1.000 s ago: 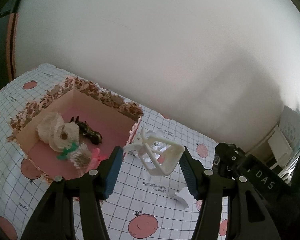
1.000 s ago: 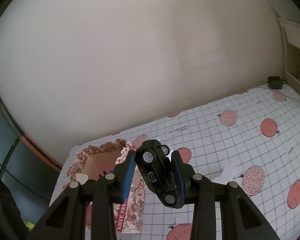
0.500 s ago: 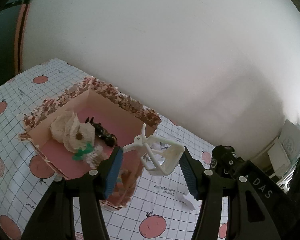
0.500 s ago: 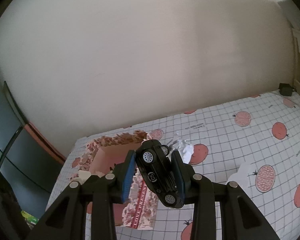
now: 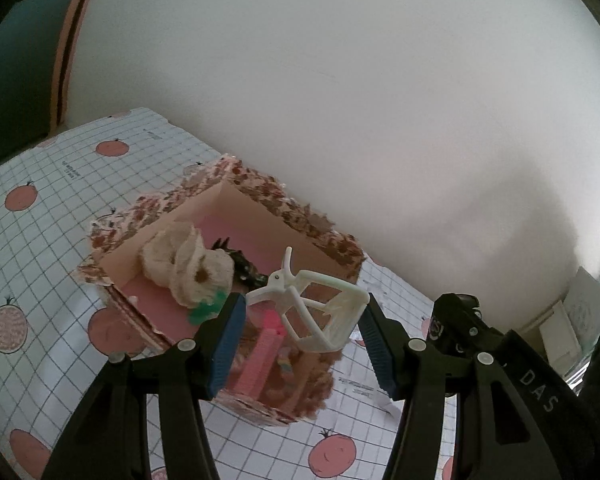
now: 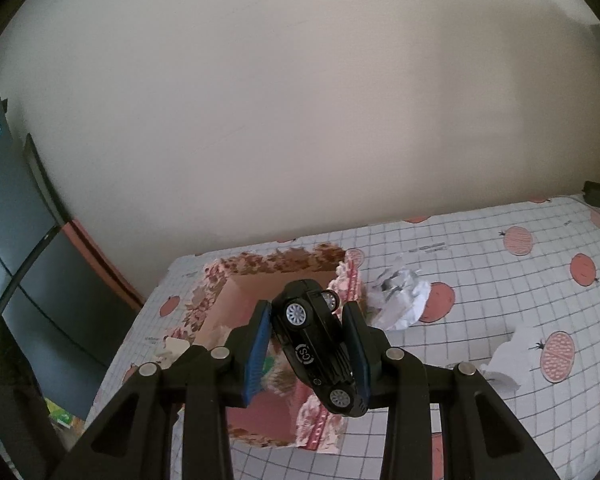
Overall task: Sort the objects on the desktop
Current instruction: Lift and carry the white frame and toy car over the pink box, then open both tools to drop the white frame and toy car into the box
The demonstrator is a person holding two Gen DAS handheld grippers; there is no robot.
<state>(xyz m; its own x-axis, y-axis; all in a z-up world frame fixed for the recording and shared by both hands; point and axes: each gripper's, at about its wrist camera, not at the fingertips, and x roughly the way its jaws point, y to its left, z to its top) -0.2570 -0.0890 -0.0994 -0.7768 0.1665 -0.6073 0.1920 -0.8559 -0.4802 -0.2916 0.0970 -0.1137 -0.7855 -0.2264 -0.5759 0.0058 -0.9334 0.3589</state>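
My left gripper is shut on a white plastic hair claw clip and holds it above the near right corner of the open floral cardboard box. Inside the box lie a cream crochet flower and a small dark toy. My right gripper is shut on a black toy car, tilted nose-down, above the same box, whose pink floor shows below it.
The table wears a white grid cloth with red fruit prints. Crumpled white paper lies right of the box, another white scrap further right. A dark charger sits by the wall. Papers stand at the far right.
Both grippers have moved towards and higher over the box, each keeping its object. The clip now hangs over the box corner and the car over the box opening.
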